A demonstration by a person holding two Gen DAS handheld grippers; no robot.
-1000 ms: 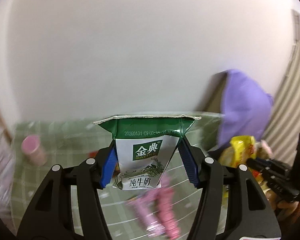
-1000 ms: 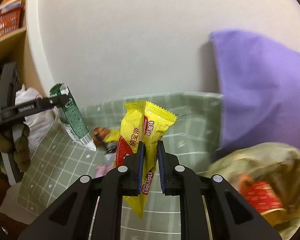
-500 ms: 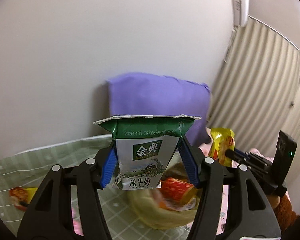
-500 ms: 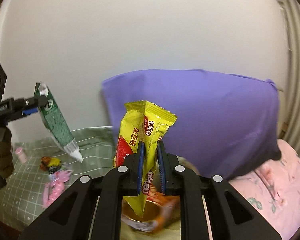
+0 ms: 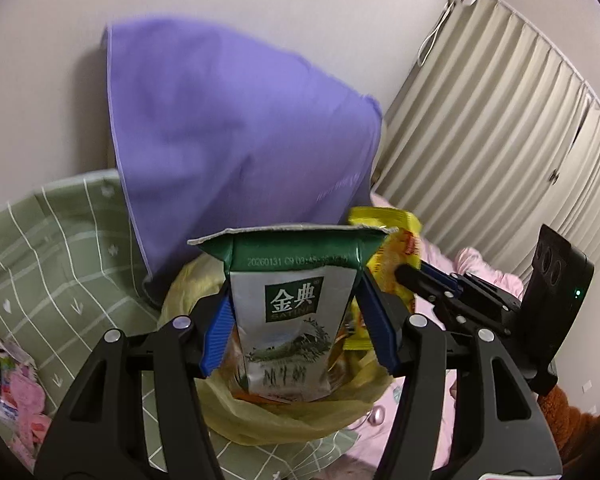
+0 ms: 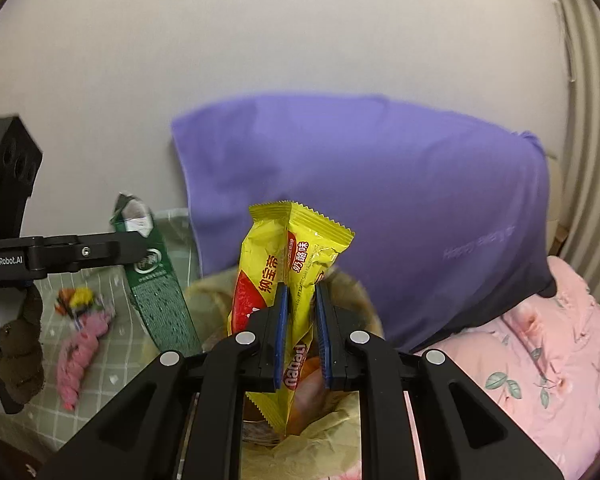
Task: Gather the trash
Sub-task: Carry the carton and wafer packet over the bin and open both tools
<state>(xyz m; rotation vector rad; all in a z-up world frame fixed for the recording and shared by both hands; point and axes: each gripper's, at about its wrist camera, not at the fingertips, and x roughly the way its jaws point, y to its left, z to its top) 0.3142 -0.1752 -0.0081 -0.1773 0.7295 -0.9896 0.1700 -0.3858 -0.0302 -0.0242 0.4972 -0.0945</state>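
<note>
the milk carton point(image 5: 288, 312) is clamped in the left claw point(image 5: 296, 332), the yellow wrapper point(image 6: 290, 292) pinched in the right claw point(image 6: 302, 336). both are held just above the yellow bag point(image 5: 276, 420), which lies below and ahead of the claws. each should be centred over the mouth before release, so nothing lands on the bed.

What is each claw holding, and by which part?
Left claw: milk carton, gripped across its sides. Right claw: yellow snack wrapper, pinched at mid-length.
</note>
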